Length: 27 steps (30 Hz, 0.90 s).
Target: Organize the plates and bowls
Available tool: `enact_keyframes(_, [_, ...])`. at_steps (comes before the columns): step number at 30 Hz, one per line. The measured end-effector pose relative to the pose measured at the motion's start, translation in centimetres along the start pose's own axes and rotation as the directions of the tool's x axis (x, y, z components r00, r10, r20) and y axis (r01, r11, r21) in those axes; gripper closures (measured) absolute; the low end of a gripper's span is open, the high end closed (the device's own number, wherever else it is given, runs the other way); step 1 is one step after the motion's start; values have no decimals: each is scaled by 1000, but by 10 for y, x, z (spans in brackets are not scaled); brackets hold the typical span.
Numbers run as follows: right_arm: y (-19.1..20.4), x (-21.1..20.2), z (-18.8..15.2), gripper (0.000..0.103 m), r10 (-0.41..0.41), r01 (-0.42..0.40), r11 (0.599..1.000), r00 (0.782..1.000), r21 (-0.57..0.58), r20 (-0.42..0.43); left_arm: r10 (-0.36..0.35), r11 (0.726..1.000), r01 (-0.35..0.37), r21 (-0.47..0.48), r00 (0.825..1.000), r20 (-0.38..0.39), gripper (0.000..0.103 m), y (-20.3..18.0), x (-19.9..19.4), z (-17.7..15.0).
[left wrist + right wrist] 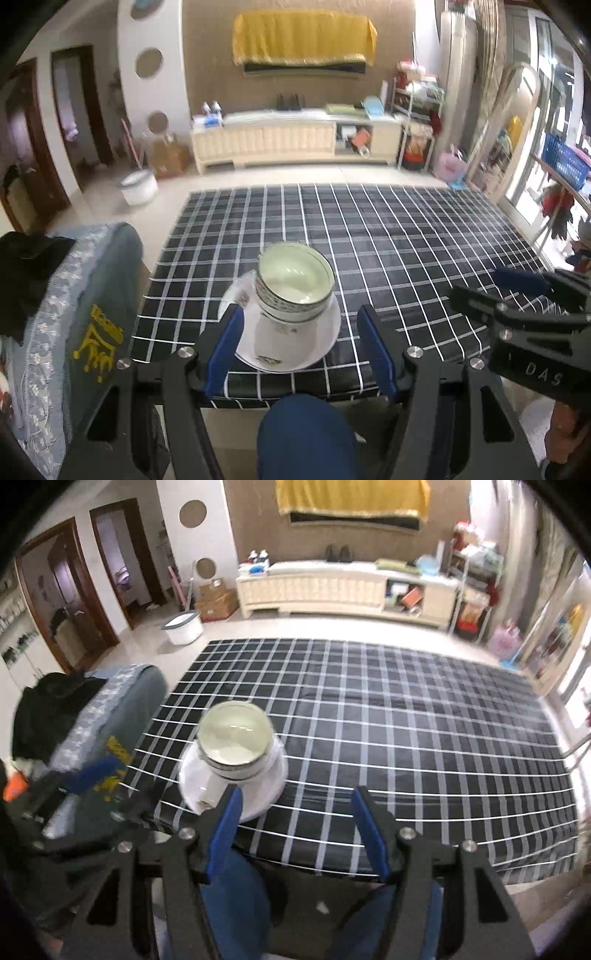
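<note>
Bowls [295, 280], nested one in another, stand on a white plate [317, 347] near the close left corner of a table under a black cloth with white checks [406, 240]. In the left wrist view the stack sits at about 12 o'clock from the left gripper [301, 343], just beyond and between its blue pads. In the right wrist view the same stack lies toward 11 o'clock from the right gripper [295, 827].

The rest of the cloth is bare out to its far edge. At 9 o'clock of the stack a chair draped in blue-grey cloth [96, 295] stands against the table's left side, with a dark garment [29, 269] over its back. Beyond the table, at 12 o'clock, a cream cabinet [295, 138] runs along the wall, and a white bucket [138, 186] stands on the floor at 10 o'clock. The person's knee in blue trousers [306, 435] shows below the table's near edge.

Both grippers point slanting down over the near edge. The jaws of each stand moderately apart with nothing between them and touch nothing.
</note>
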State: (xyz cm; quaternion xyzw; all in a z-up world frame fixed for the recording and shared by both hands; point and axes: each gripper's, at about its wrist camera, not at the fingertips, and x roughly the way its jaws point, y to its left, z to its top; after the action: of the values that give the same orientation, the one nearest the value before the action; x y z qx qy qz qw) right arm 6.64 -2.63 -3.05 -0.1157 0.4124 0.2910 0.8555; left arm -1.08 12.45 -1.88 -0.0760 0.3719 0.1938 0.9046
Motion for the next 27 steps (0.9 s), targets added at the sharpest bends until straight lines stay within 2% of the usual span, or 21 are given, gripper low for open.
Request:
enact_keyframes(3, [1, -15, -11, 37, -17, 18, 1000, 999, -11, 52, 21, 1000, -21, -3, 999, 48, 41, 1, -17, -8])
enact_keyframes(6, [8, -29, -20, 33, -78, 83, 996, 991, -36, 108, 26, 1000, -26, -3, 997, 77, 40, 1, -28, -14])
enact_keyframes(8, [9, -36, -25, 30, -98, 103, 994, 984, -28, 146, 29, 1000, -29, -6, 996, 86, 32, 0, -34, -19])
enact_keyframes(9, [9, -40, -27, 28, -97, 102, 995, 982, -23, 162, 29, 1000, -28, -5, 995, 93, 25, -1, -39, -22])
enact_keyframes(10, [8, -43, -29, 27, -91, 95, 995, 980, -16, 175, 33, 999, -33, -5, 994, 102, 22, -2, -42, -25])
enact_keyframes(12, [8, -47, -34, 17, -76, 79, 997, 978, -4, 195, 26, 1000, -25, -8, 993, 111, 21, -2, -45, -29])
enact_keyframes(14, [9, -51, -39, 15, -63, 65, 998, 974, -2, 218, 13, 1000, -11, -16, 993, 115, 17, -2, -48, -33])
enact_keyframes(16, [7, -53, -43, 9, -40, 37, 999, 972, 19, 233, -3, 1000, 4, -6, 991, 132, 11, -3, -52, -38])
enact_keyframes(18, [5, -58, -49, 1, -40, 34, 999, 967, 30, 251, -5, 1000, 5, 2, 990, 141, 10, -5, -54, -42])
enact_keyframes(23, [5, -63, -57, 0, -80, 79, 997, 957, 16, 277, -13, 1000, 12, 7, 989, 145, 7, -8, -56, -48])
enact_keyframes(24, [5, -63, -58, 0, -90, 89, 996, 957, 17, 277, -23, 1000, 22, 3, 989, 148, 2, -8, -57, -50])
enact_keyframes(27, [1, -63, -64, 0, -96, 96, 995, 961, 15, 260, -20, 1000, 22, -12, 988, 156, 0, -6, -58, -51])
